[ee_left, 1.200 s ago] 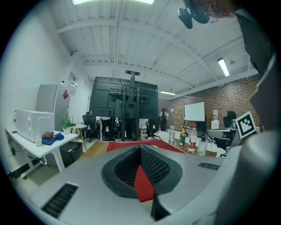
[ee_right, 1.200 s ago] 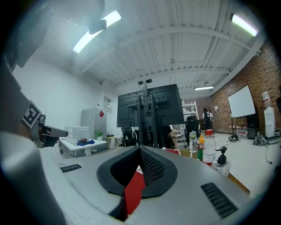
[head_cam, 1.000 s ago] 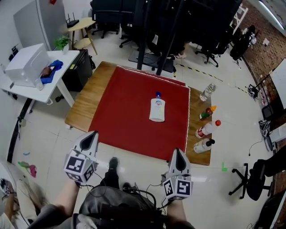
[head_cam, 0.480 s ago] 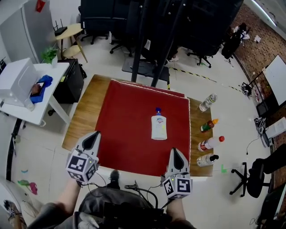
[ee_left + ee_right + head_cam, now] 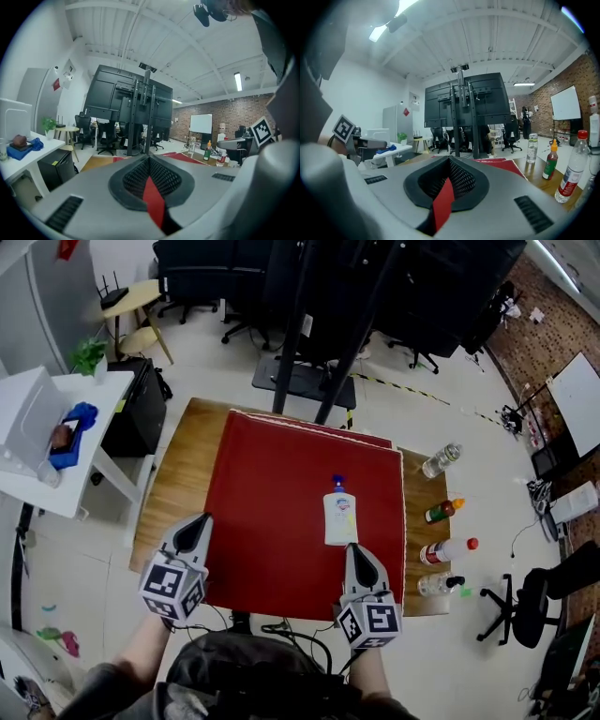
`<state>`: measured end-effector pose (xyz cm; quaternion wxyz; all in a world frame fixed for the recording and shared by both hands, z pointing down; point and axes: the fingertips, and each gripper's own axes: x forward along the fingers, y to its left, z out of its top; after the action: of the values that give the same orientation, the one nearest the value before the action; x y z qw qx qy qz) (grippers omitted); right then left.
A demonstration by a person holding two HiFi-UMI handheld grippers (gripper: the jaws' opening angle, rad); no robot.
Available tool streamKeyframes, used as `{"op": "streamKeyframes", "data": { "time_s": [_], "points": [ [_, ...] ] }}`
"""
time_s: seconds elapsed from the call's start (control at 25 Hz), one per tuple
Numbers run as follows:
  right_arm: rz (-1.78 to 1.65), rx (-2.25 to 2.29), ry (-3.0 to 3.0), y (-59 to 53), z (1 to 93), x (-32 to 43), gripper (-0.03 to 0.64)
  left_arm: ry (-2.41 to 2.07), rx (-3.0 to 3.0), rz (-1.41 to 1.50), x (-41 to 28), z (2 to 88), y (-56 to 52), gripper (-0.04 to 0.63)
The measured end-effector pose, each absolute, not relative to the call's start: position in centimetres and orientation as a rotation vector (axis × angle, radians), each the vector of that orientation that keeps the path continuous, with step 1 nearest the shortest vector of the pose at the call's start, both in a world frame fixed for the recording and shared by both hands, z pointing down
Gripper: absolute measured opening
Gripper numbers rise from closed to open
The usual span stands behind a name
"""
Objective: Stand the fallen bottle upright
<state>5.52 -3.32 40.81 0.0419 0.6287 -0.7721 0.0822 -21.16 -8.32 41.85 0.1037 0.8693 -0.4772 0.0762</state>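
Note:
In the head view, a white bottle with a blue cap (image 5: 340, 517) lies on its side on the red cloth (image 5: 272, 493), right of the middle, cap pointing away from me. My right gripper (image 5: 352, 550) is shut and empty, its tip just short of the bottle's base. My left gripper (image 5: 196, 522) is shut and empty over the cloth's near left corner. In the left gripper view the left gripper (image 5: 149, 157) shows its jaws meeting at a point. The right gripper (image 5: 451, 159) looks the same in the right gripper view. Neither gripper view shows the fallen bottle.
Along the wooden table's right strip (image 5: 420, 521) stand or lie a clear water bottle (image 5: 439, 461), a green bottle with an orange cap (image 5: 439, 512), a red-capped bottle (image 5: 446, 551) and a black-capped bottle (image 5: 438, 584). A black stand (image 5: 319, 343) rises behind the table. A white desk (image 5: 56, 456) is at left.
Both grippers have come forward to the table. Their tips now reach over the cloth's near edge, the right one close to the bottle's base. The bottle still lies flat.

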Motion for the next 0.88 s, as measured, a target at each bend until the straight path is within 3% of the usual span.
{"op": "streamKeyframes", "data": {
  "time_s": [0.36, 0.88],
  "points": [
    [0.18, 1.967, -2.275, -7.0, 40.0, 3.8, 0.006, -1.364, 2.555, 0.203, -22.9, 41.9, -12.6, 0.012],
    [0.073, 2.049, -2.187, -11.4, 39.0, 7.8, 0.006, -1.288, 2.607, 0.197, -19.0, 40.9, -17.5, 0.012]
  ]
}}
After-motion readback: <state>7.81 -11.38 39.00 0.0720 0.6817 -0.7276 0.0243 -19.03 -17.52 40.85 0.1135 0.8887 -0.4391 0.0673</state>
